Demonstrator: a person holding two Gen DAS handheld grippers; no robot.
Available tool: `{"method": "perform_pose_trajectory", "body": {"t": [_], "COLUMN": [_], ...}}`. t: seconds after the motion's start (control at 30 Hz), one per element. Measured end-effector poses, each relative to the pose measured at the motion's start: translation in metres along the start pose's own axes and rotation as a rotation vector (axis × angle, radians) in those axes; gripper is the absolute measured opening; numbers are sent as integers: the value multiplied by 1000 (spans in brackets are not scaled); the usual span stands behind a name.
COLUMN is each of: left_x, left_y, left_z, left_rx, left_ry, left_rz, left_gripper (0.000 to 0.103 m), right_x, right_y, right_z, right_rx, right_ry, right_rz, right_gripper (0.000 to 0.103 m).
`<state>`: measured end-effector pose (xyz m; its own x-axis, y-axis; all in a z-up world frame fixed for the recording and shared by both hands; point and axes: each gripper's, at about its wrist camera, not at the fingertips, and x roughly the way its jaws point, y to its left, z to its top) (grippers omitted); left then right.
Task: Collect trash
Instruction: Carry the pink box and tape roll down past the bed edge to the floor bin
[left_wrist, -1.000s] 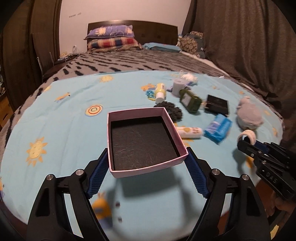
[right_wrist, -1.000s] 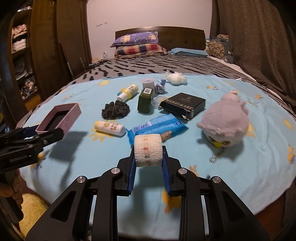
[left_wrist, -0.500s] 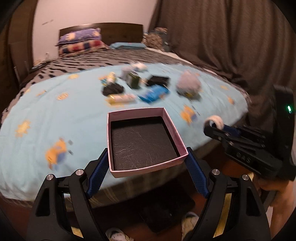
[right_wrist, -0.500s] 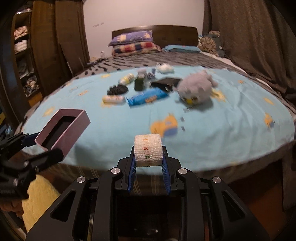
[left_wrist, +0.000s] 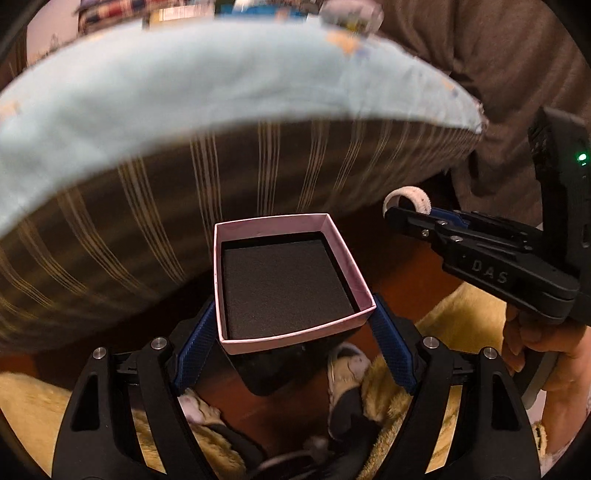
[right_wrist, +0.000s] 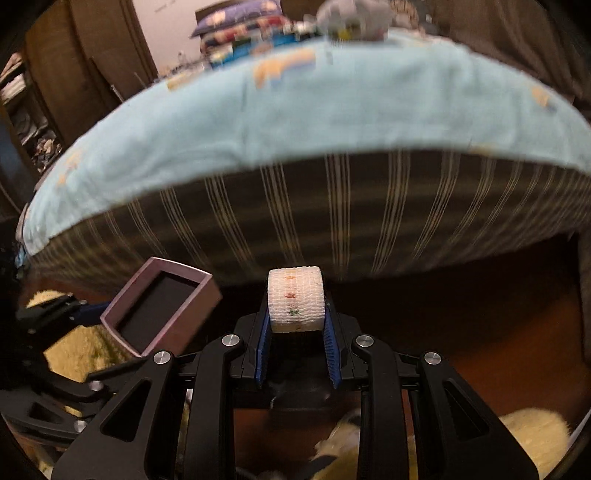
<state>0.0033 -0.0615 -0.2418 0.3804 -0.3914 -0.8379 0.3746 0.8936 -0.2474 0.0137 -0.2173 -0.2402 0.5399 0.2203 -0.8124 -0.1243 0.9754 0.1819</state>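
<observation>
The left gripper (left_wrist: 293, 325) has its blue fingers (left_wrist: 195, 350) clamped on the near corners of a pink box (left_wrist: 288, 280) with a dark foam lining, held open-side up at the centre of the left wrist frame. The right gripper (right_wrist: 295, 332) grips a white bandage roll (right_wrist: 295, 299) between its fingers, centre of the right wrist frame; the box sits to its lower left. Across the upper half of both frames runs the bed (right_wrist: 332, 110), with a light blue sheet over striped brown sides. Blurred items, perhaps a plush toy, sit at its top edge.
</observation>
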Motion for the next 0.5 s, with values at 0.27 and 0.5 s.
{"method": "perform_pose_trajectory", "body": {"t": [0.27, 0.5], "left_x": [59, 75], "left_y": [21, 31], "left_z": [-11, -9], "left_rx": [-17, -33], "left_ry": [119, 154], "left_rz": [53, 37], "left_gripper": [76, 77], "right_x": [60, 83], "right_y": [-12, -8], "right_z": [-19, -21], "right_rx": [43, 46], "right_ry": [160, 204], "right_rz": [35, 51], "right_gripper": [26, 27]}}
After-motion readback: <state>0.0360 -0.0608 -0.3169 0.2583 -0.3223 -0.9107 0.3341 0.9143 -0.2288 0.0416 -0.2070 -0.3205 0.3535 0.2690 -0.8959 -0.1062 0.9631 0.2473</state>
